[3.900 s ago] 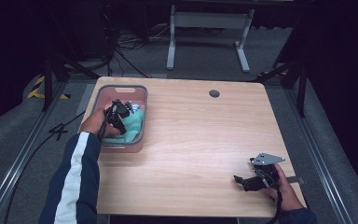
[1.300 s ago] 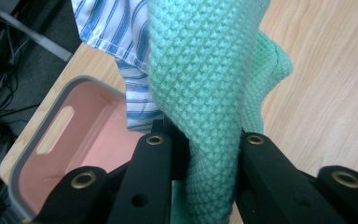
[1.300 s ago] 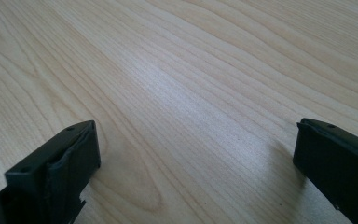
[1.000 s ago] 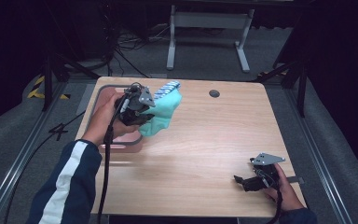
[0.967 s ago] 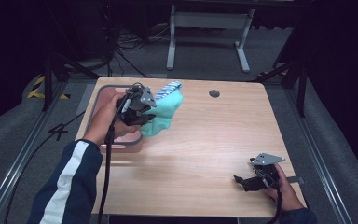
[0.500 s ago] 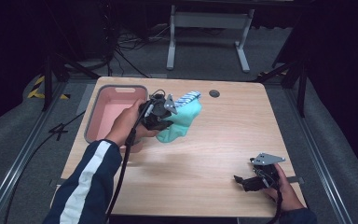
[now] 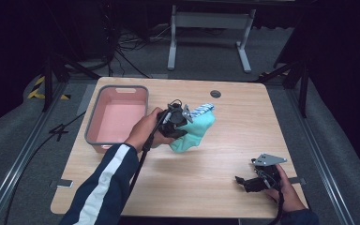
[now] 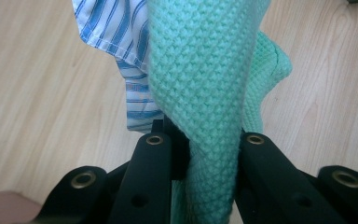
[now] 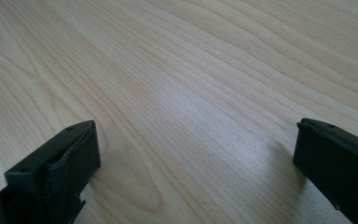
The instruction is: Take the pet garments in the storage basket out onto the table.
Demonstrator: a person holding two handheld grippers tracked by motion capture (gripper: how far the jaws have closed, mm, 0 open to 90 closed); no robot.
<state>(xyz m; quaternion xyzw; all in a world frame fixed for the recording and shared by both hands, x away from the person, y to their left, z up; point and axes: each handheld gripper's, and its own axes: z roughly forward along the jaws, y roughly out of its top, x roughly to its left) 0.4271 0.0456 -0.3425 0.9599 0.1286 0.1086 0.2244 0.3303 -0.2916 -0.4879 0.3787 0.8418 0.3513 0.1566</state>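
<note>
- The mint-green knitted cloth (image 7: pixel 192 133) is pinched between the jaws of the left gripper (image 7: pixel 180 123), just left of centre in the high view, above the table (image 7: pixel 225 187).
- A blue-striped cloth (image 8: pixel 116 51) is seen caught in the same grip, at the upper left of the left gripper view.
- The pink tub (image 7: pixel 117 119) is located to the left of the cloth.
- The right gripper (image 7: pixel 258 178) is held at the lower right, with its jaws spread wide over bare wood.

- The bench (image 7: pixel 178 187) has a light wood-grain top with rounded corners and stands on a grey carpeted floor (image 7: pixel 18 140).
- A pink bin (image 7: pixel 117 118) with a grey rim sits on its far left part.
- A small dark round cap (image 7: pixel 215 93) is set into the top near the far edge.
- The right tongs (image 7: pixel 253 183) rest on the near right corner.
</note>
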